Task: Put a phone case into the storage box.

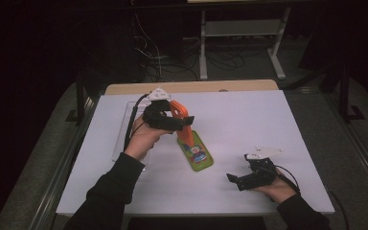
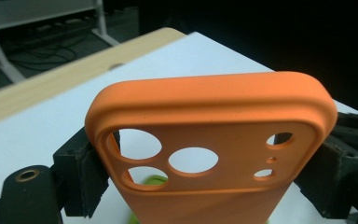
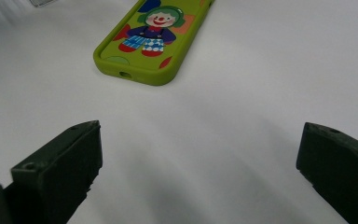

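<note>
An orange phone case (image 1: 182,122) with round camera holes is clamped across its width by my left gripper (image 1: 184,122), lifted and tilted above the white table. In the left gripper view the orange phone case (image 2: 214,140) sits between both pads, which press on its sides. A green phone case (image 1: 197,151) printed with a clown lies flat on the table just below the orange one. The same green phone case (image 3: 151,39) lies ahead of my right gripper (image 3: 198,158), whose jaws stand wide apart over bare table. My right gripper (image 1: 237,179) rests near the front right.
A clear plastic tray (image 1: 122,132) lies at the table's left side under the left hand. The white table top (image 1: 249,124) ends in a wooden strip (image 1: 191,87) at the far edge. Desk legs and cables stand on the floor beyond.
</note>
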`<state>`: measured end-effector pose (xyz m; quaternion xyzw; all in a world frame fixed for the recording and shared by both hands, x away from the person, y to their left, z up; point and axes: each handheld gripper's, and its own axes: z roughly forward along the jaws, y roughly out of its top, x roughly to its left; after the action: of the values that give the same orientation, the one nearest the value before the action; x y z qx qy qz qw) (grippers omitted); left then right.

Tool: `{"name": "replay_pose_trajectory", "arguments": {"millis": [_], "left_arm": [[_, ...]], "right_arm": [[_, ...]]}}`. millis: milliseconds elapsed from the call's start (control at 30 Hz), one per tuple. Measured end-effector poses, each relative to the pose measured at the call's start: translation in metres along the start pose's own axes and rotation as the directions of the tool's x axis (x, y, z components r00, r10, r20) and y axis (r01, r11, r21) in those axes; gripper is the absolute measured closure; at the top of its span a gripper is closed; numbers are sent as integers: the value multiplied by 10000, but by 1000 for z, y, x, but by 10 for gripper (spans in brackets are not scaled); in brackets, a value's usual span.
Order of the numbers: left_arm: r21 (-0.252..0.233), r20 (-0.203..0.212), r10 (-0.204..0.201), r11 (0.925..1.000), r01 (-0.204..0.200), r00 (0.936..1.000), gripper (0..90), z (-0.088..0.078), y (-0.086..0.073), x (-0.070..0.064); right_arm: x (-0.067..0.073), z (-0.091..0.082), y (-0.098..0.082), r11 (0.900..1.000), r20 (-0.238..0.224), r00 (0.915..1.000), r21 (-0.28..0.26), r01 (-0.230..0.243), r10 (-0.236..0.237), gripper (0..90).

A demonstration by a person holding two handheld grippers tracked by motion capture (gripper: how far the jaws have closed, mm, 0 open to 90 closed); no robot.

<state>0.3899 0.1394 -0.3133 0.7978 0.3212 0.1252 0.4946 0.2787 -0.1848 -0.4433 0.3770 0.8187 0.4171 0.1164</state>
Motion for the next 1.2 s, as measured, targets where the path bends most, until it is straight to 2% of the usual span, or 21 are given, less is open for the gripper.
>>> {"name": "replay_pose_trajectory", "arguments": {"millis": [267,333,367,467,633,733,1000,1100,1200], "left_arm": [[-248,-845,-68,9997,47,9964,148,-17,29,28],[-237,-1282,-184,9996,155,9916,149,-22,37,39],[-237,-1282,-184,9996,155,9916,149,-22,37,39],[26,-1787,-167,9998,175,9838,150,-26,46,52],[511,-2472,14,9986,116,9690,150,-32,57,67],[665,-2730,-97,9974,289,9620,151,-35,61,74],[1025,-3456,-532,9903,941,9369,151,-34,57,92],[1200,-3789,-611,9862,1145,9234,151,-33,55,99],[1445,-4197,-681,9795,1407,9051,151,-30,52,106]], "right_arm": [[2,-1,1,10000,-55,10000,41,-41,41,0],[2,-1,1,10000,-53,10000,55,-76,77,0],[2,-1,1,10000,-53,10000,55,-76,77,0],[1,-1,1,9999,-64,9999,30,-102,103,0],[0,-2,2,9999,-93,9998,-12,-158,158,0],[-1,-2,2,9999,-151,9998,34,-160,160,0],[0,-2,2,9999,-203,9997,7,-158,158,0],[0,-2,3,9999,-266,9996,-11,-131,131,0],[0,-2,3,9999,-295,9995,-8,-136,135,0]]}}
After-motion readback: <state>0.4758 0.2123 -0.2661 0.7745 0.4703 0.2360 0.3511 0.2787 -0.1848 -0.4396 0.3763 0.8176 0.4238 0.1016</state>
